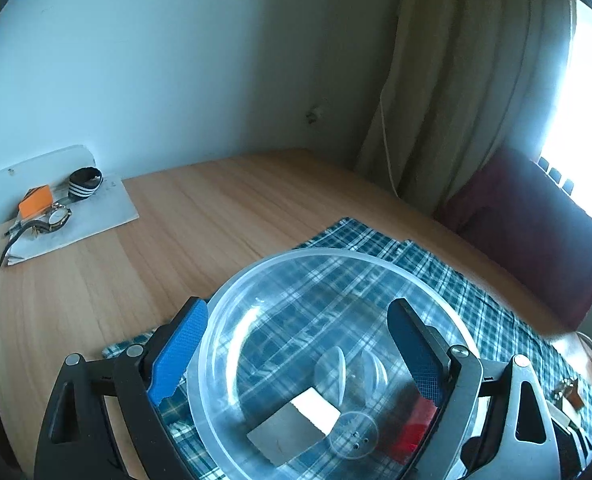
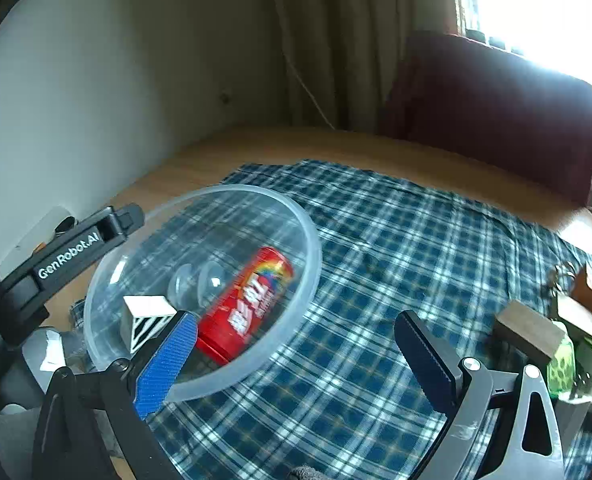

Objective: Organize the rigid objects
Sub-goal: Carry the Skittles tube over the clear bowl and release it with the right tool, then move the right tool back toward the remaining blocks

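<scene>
Table (image 1: 135, 260) → plaid cloth (image 2: 396, 240) → clear bowl (image 2: 308, 240) at cloth's 9 o'clock, thin, light, slippery, grab its rim; red can (image 2: 243, 308) inside, stiff, rolls; left gripper (image 1: 298, 354) wide astride the rim, right gripper (image 2: 296, 352) wide, empty.

Pale wall (image 1: 175, 60), beige curtain (image 1: 456, 80) — bright window (image 2: 536, 0).

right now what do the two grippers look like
Both are black two-finger tools with silver pivot screws. The left gripper and the right gripper each have one bright blue textured pad and one dark ridged pad. In the right wrist view, the left one's black side shows white "GenRobot.AI" lettering.
</scene>
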